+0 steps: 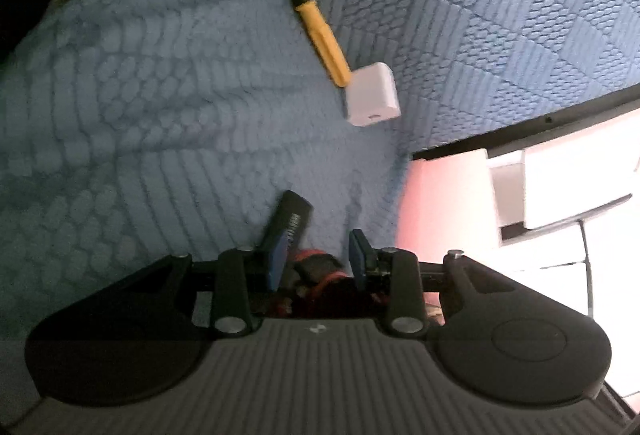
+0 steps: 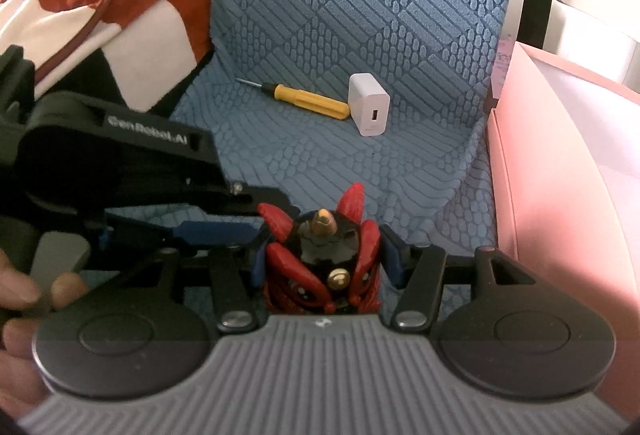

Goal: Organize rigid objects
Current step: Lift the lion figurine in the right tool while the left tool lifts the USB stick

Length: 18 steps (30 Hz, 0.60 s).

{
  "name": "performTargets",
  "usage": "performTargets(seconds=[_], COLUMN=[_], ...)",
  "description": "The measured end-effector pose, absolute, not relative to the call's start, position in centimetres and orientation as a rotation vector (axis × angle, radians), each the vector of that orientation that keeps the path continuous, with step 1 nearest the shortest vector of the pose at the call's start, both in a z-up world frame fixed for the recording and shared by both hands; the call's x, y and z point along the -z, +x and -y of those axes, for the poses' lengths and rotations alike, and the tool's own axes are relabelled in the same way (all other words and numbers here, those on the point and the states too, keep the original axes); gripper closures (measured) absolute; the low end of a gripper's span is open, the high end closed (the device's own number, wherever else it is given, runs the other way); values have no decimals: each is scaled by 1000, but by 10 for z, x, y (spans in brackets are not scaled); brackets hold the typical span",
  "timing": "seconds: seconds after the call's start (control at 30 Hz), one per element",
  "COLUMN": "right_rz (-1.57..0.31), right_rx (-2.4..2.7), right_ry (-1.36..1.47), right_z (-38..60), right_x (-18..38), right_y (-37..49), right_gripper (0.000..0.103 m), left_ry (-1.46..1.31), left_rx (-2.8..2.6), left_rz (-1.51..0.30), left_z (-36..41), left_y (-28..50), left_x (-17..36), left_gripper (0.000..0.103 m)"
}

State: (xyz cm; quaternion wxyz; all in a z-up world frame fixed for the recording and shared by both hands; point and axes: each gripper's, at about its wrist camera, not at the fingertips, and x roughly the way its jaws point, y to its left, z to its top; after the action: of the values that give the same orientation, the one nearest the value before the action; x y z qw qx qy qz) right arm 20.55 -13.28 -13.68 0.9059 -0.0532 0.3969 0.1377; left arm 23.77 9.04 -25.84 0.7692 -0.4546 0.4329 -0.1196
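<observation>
A: Two grippers on one toy right now! The right gripper (image 2: 320,259) has its blue pads clamped on either side of the red-and-black figure (image 2: 320,267), which sits low between the jaws over the blue textured cover (image 2: 360,15).

B: And the left gripper (image 2: 256,223) comes in from the side. Is it holding anything?

A: Hard to call. From its own camera the figure (image 1: 320,267) lies between the fingers, but I cannot tell whether the pads press on it.

B: So a handover, or a joint lift?

A: Looks like that step to me. The yellow screwdriver (image 2: 304,100) and white charger (image 2: 368,105) lie touching further back, untouched.

B: Next move?

A: One gripper must take a firm hold before the other lets go, then probably carry the toy toward the pink box (image 2: 560,155)
</observation>
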Motion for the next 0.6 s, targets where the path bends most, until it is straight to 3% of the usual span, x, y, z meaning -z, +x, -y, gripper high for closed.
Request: performTargets(seconds=[0.3,0.6], right_rz=[-815,-813], right_rx=[-282,-266], right_ry=[-119,-112], right_z=[132,135], right_x=[136,136], right_y=[203,202], right_gripper=[46,46], left_ry=[-850,-1010], left_rx=[261,349], left_rz=[-959,-1009], left_z=[-84,-86], left_y=[248,255], left_x=[257,272], left_gripper=[65,65])
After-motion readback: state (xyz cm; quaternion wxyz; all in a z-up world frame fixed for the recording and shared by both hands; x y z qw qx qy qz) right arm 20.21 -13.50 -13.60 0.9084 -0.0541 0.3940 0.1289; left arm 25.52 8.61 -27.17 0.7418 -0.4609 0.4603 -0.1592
